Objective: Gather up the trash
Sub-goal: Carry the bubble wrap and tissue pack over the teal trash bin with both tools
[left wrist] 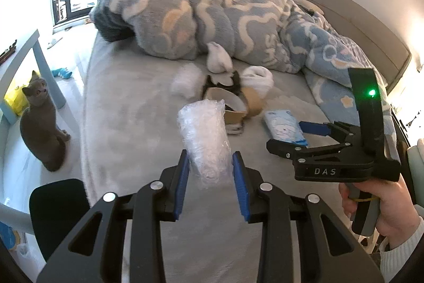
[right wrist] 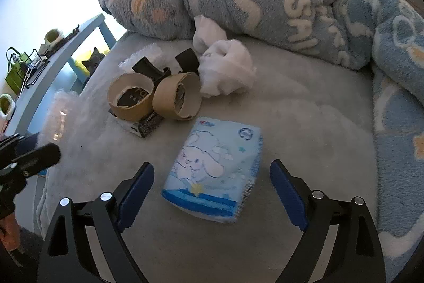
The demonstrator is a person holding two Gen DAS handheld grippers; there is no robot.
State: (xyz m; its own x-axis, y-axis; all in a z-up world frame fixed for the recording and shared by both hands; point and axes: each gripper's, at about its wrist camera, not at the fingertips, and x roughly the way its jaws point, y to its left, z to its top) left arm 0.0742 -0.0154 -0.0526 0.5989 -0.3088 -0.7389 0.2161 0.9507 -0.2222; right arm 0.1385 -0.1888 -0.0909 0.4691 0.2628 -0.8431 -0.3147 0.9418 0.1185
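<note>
My left gripper (left wrist: 210, 169) is shut on a crumpled roll of clear bubble wrap (left wrist: 204, 134), held above the grey bed (left wrist: 127, 108). In the right wrist view the bubble wrap (right wrist: 61, 118) shows blurred at the left edge. My right gripper (right wrist: 212, 165) stands open over a light blue tissue pack (right wrist: 214, 169) with a cartoon dog, its pads clear of the pack on both sides. Behind the pack lie two cardboard tape cores (right wrist: 132, 94), black plastic pieces (right wrist: 148, 70), white crumpled tissue (right wrist: 228, 70) and a bit of clear plastic (right wrist: 145, 55). The right gripper (left wrist: 294, 137) also appears in the left wrist view, in a person's hand (left wrist: 384, 211).
A bunched blue patterned blanket (left wrist: 238, 17) covers the far half of the bed. A grey cat (left wrist: 42, 129) sits on the floor at the left beside a pale blue table (left wrist: 31, 49). A black chair (left wrist: 55, 208) stands near the bed's front left corner.
</note>
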